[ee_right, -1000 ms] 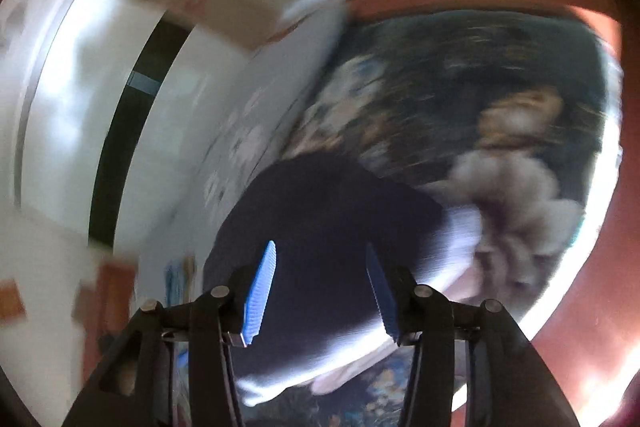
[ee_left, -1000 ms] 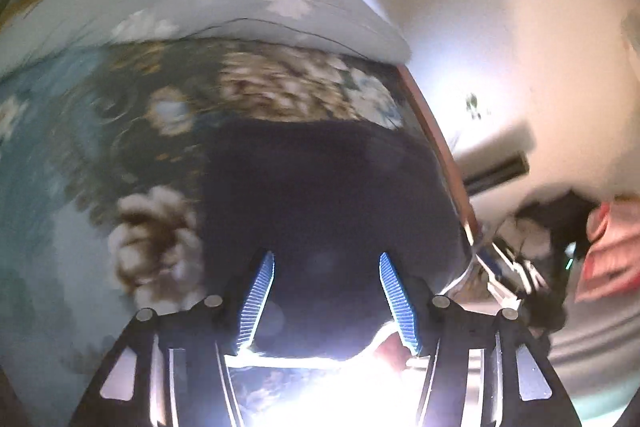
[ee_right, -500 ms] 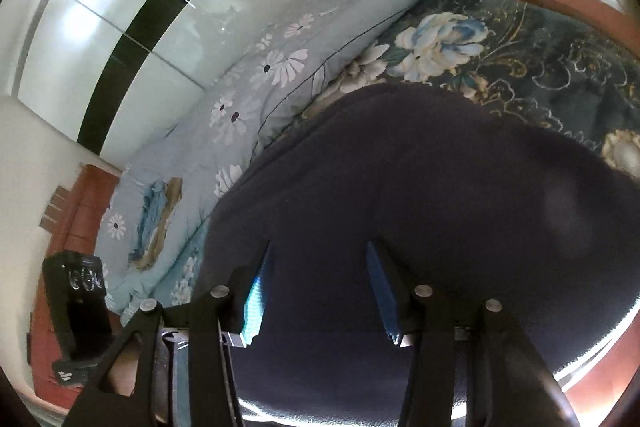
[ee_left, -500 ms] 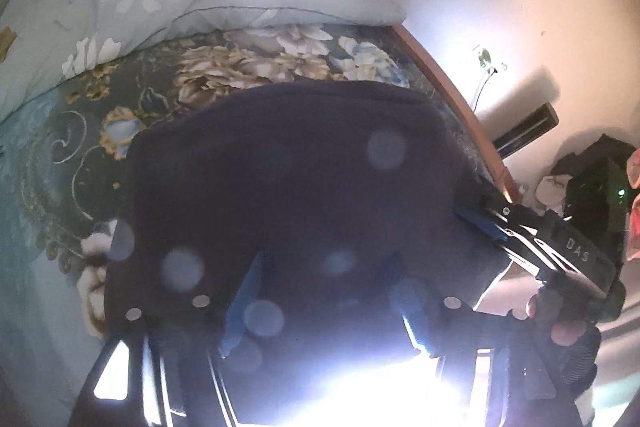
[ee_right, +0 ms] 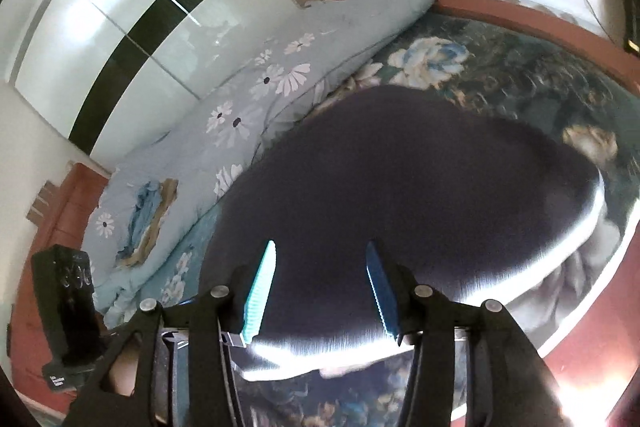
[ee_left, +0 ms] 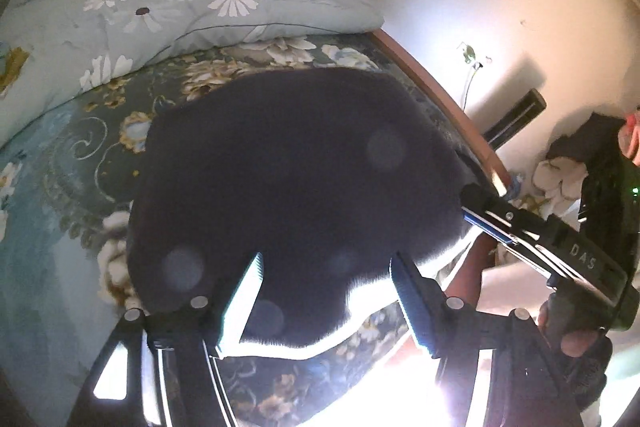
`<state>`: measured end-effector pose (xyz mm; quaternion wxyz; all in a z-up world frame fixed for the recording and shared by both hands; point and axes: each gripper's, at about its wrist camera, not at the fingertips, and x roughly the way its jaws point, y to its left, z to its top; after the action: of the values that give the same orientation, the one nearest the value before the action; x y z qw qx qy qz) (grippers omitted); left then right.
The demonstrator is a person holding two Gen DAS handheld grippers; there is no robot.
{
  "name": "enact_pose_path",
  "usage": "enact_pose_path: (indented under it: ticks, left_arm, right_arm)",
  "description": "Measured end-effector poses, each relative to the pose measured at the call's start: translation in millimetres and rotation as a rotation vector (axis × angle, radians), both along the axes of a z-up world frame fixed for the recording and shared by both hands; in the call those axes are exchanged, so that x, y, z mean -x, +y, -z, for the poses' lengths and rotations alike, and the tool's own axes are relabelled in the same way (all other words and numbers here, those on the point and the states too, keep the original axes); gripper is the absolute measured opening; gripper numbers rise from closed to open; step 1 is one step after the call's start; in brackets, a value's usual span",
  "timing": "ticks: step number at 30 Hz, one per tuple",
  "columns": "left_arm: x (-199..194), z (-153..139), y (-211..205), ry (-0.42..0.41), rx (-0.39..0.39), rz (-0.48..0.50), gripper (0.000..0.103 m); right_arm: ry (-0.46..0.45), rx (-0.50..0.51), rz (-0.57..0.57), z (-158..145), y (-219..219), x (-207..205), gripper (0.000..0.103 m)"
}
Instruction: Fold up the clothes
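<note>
Both your grippers over the dark garment's near hem

Left gripper (ee_left: 326,301) and right gripper (ee_right: 320,293) hover parted, holding nothing; navy garment (ee_left: 296,171) stretches ahead along the bed's (ee_left: 56,211) near edge.

Since a second ago the dark garment (ee_left: 296,183) has spread from a small bundle to a broad flat sheet on the bedspread (ee_left: 76,163). The left gripper (ee_left: 326,301) jaws have widened. The right gripper (ee_left: 532,239) has entered the left view.

The right hand-held gripper (ee_right: 320,291) hovers with jaws apart over a dark garment (ee_right: 400,195) spread on the floral bed (ee_right: 520,75).
</note>
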<state>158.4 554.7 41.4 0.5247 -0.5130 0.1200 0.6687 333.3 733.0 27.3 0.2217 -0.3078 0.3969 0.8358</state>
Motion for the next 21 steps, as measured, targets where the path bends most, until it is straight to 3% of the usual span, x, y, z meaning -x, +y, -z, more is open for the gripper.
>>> enact_pose_path:
  ticks: [6,8,10,17,19,21]
  left_arm:
    - [-25,7,-31,0.034,0.015,0.012,0.078]
    - [-29,13,-42,0.028,0.021,0.007,0.080]
    - [-30,19,-52,0.022,0.027,-0.003,0.083]
    - [-29,35,-87,0.029,0.028,-0.060,0.093]
    - [-29,37,-95,0.043,0.019,-0.072,0.103]
    - [-30,38,-102,0.058,0.010,-0.075,0.103]
  right_arm:
    - [-0.047,-0.004,0.008,10,-42,-20,0.049]
    - [-0.063,-0.013,0.007,13,-56,-22,0.053]
    - [-0.073,-0.016,0.007,16,-68,-23,0.062]
    - [-0.097,0.003,0.024,30,-100,-26,0.068]
    - [-0.109,0.004,0.038,33,-108,-28,0.068]
    - [-0.122,0.003,0.045,36,-115,-29,0.068]
